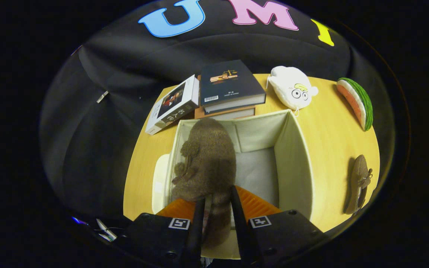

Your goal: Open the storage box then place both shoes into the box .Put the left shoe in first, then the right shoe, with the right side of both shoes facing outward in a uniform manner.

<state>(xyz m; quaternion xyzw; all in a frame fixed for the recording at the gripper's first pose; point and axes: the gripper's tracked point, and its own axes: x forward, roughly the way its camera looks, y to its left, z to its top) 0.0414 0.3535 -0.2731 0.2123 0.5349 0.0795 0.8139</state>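
Fingers (237, 208) clenched on the heel end of a fuzzy brown shoe (207, 156), one either side, toe pointing away. Gripper (216, 219) holding it over the open storage box (296, 160), along the left wall; cannot tell whether sole touches the pale floor of the box yet. Box lid apparently off, pale slab just beside the box's left wall (160, 182), probably the lid. Second shoe (359, 184) lying on the wooden table (330, 130), right of the box, well apart from it. Judged light, soft, plush upper that squashes under grip; low slip risk, but floppy toe likely to droop or catch on the fabric rim. Best hold: heel collar, as now. Box walls look like soft fabric, could fold in if bumped. Stack of books (231, 87) and a boxed book (173, 106) just behind the box, white plush toy (292, 91) and watermelon-slice toy (358, 102) farther right; none in the drop path. Right box wall between the gripper and second shoe, needs clearing later.
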